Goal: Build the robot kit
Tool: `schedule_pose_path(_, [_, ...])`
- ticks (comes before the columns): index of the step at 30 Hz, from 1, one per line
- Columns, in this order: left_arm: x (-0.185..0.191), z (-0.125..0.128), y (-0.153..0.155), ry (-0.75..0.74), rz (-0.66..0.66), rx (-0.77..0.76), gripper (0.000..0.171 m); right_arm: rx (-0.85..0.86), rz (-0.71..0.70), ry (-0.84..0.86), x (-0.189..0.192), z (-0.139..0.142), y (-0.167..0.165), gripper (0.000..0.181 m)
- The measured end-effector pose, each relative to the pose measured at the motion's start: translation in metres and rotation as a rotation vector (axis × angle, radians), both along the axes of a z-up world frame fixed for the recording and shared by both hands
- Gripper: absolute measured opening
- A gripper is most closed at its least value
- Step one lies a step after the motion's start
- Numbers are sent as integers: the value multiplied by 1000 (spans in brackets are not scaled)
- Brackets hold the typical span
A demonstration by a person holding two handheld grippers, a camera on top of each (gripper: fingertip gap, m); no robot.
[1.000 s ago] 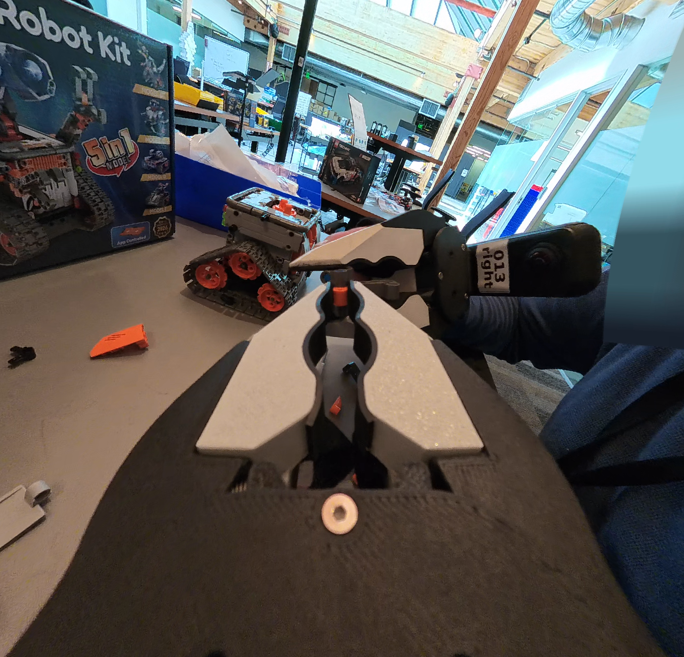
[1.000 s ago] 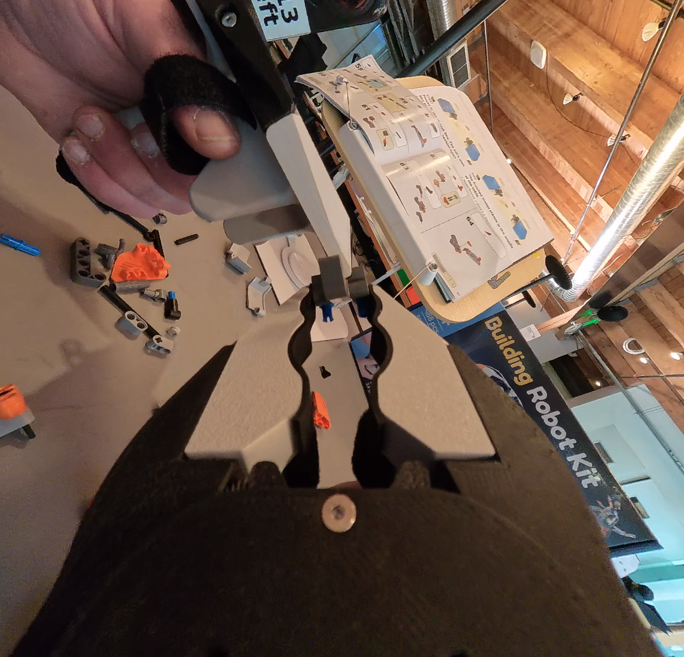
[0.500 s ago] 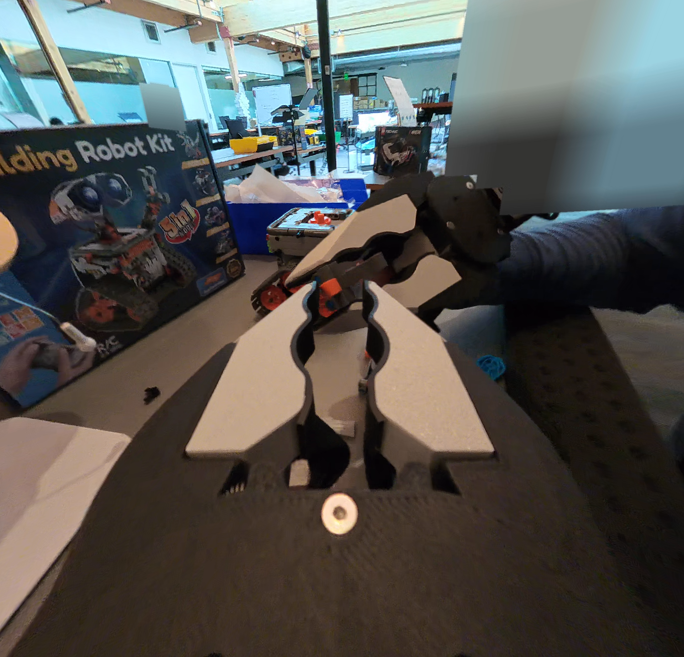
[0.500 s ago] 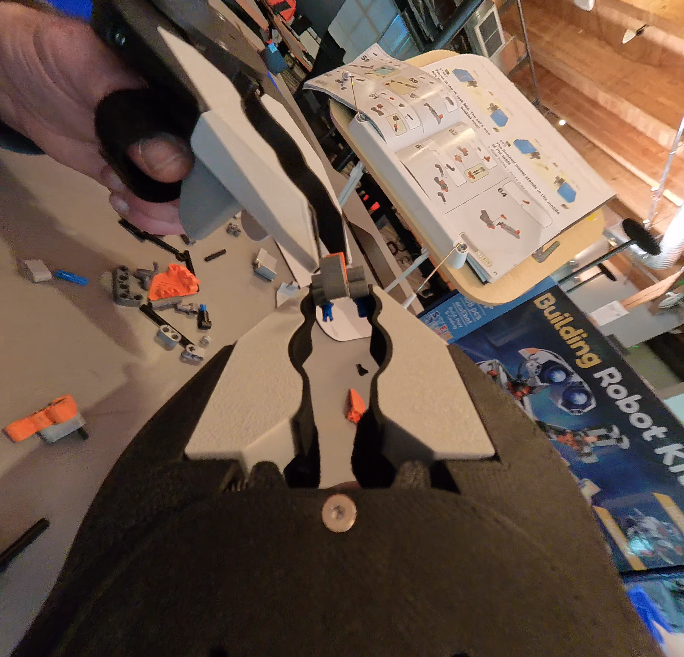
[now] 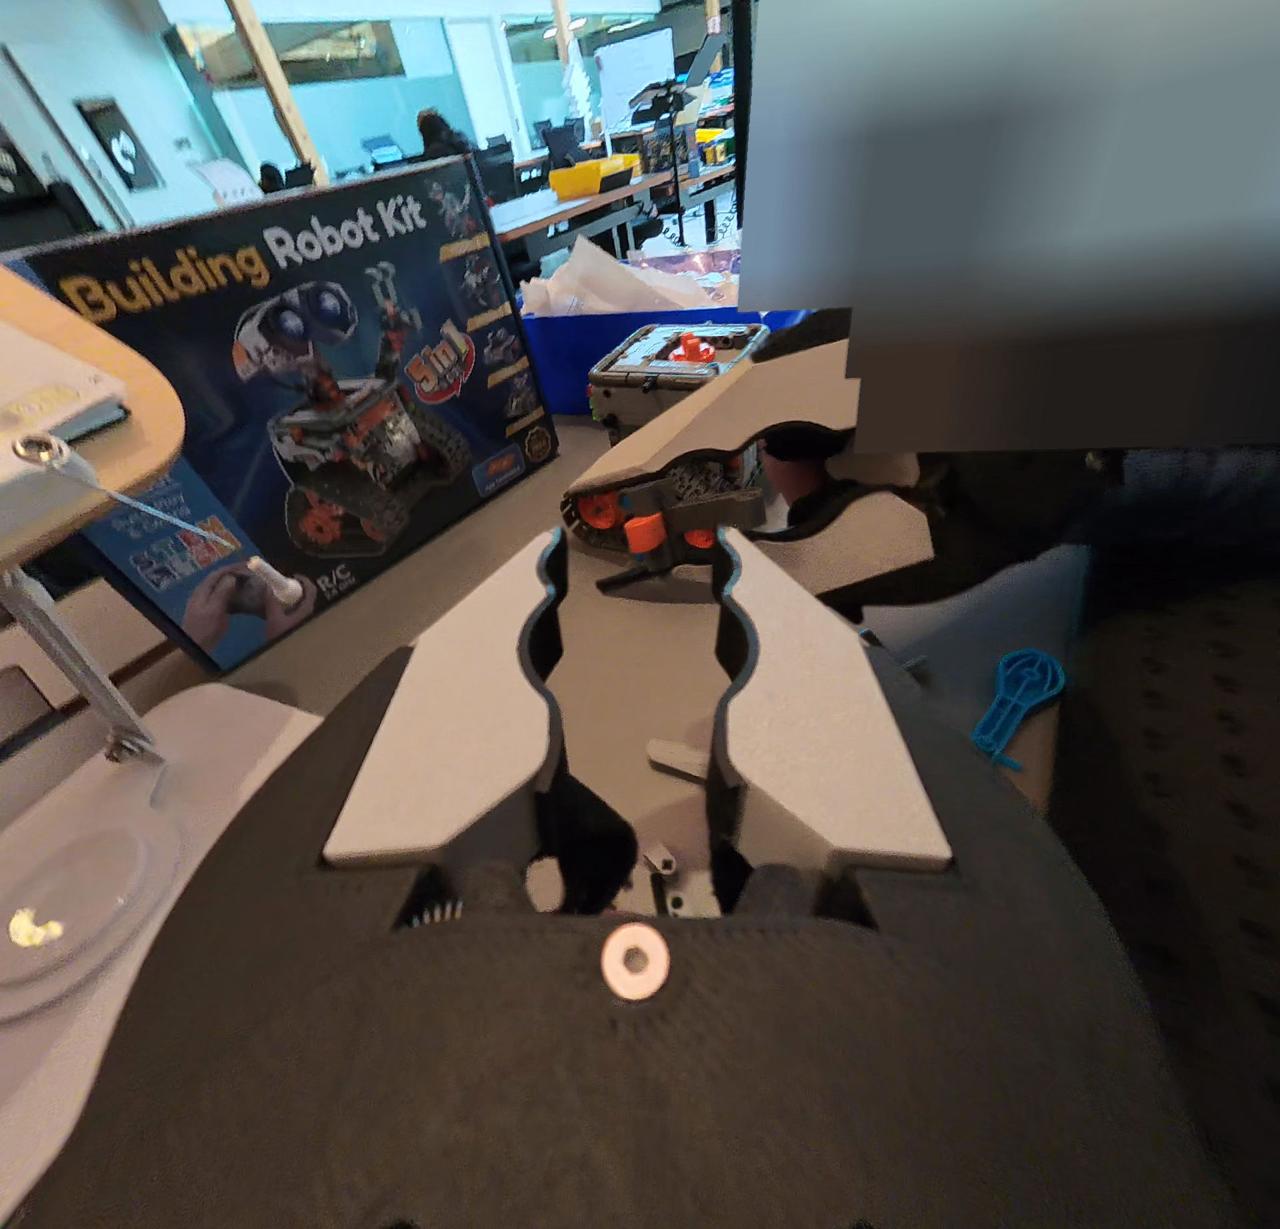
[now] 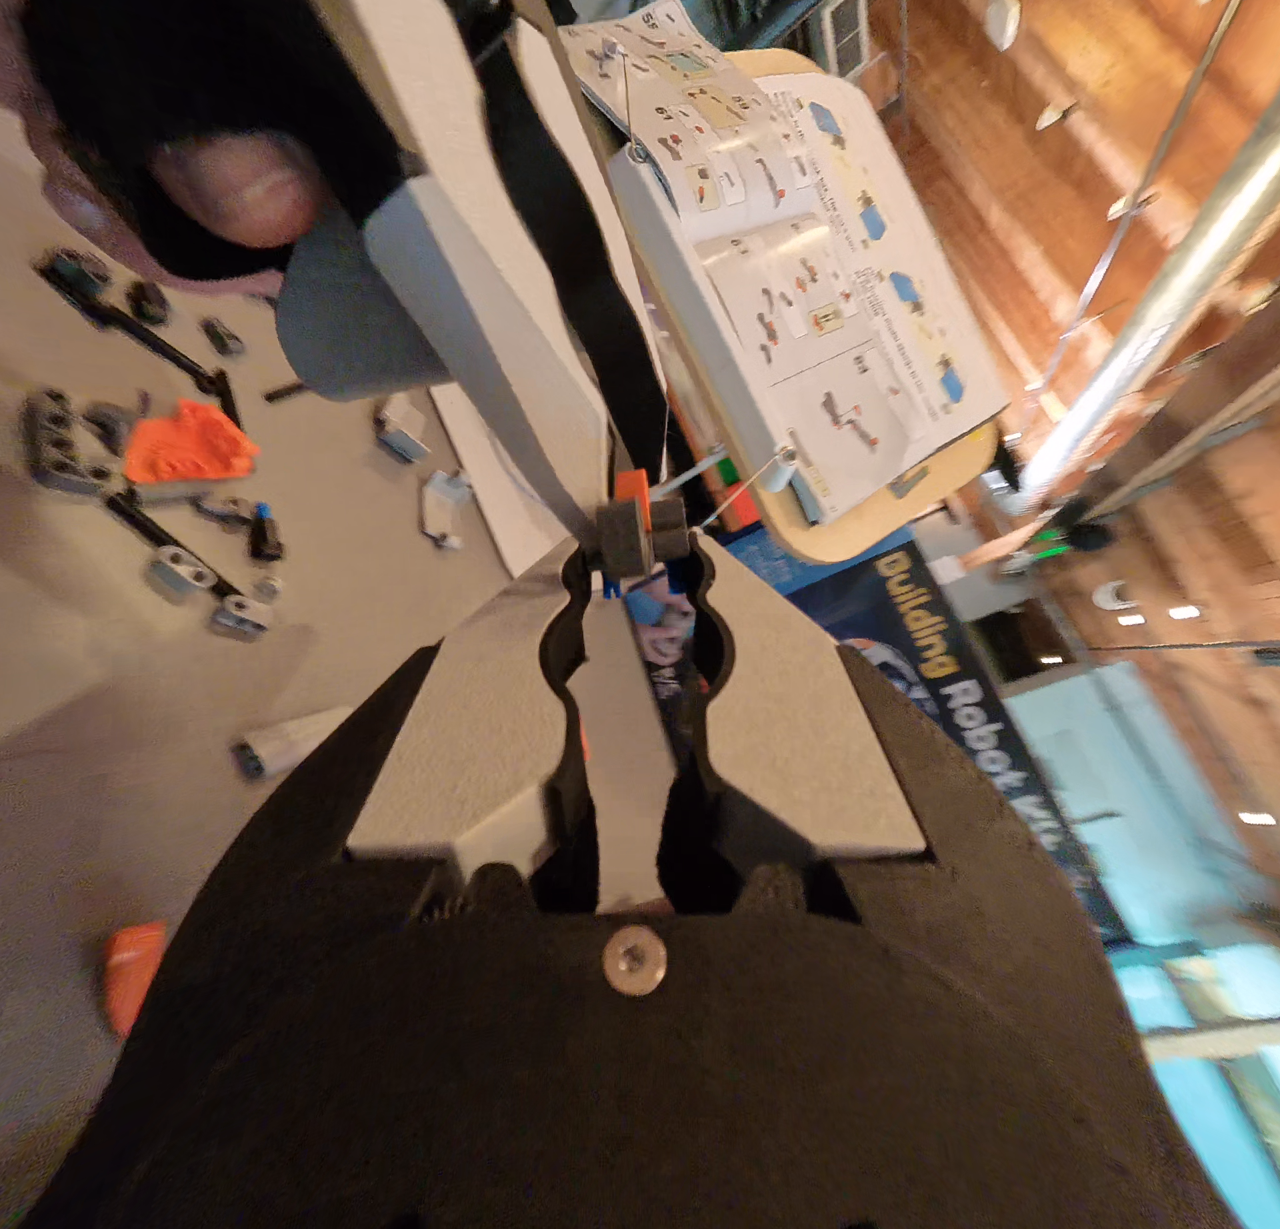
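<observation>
Your left hand-held gripper [image 5: 641,559] is spread wide and holds nothing. Just beyond its tips, your right hand-held gripper [image 6: 641,545] grips a small grey-and-orange brick assembly [image 6: 634,520] above the worktop [image 5: 485,538]. Loose bricks [image 6: 180,448] lie scattered there, near a tracked model [image 5: 665,379] and kit box [image 5: 312,379].

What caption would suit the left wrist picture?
Open left gripper faces right gripper pinching a small grey-and-orange assembly, tracked toy robot behind.
</observation>
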State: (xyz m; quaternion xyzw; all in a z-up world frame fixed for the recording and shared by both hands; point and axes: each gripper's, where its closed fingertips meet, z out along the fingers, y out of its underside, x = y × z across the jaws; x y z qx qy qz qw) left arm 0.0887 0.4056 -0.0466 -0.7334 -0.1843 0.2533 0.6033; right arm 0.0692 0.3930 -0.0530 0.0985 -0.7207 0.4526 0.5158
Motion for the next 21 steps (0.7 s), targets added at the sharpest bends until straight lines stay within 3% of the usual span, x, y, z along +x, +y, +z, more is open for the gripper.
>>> schedule_pose_path(3, [-1,-6,4,-184,-23,102,44,71,-58,205,0,7,-1,24])
schedule_pose_path(6, [0,-9,9,-289,-71,176,45,116,-74,300,4,8,-4,24])
schedule_pose_path(13, [1,-8,7,-250,-75,165,44,143,-86,369,6,10,-5,24])
schedule_pose_path(15, [-2,-5,3,-232,-57,174,24,138,-64,353,9,8,-7,23])
schedule_pose_path(21, [2,-4,4,-244,-99,153,23,96,-12,263,11,8,-7,23])
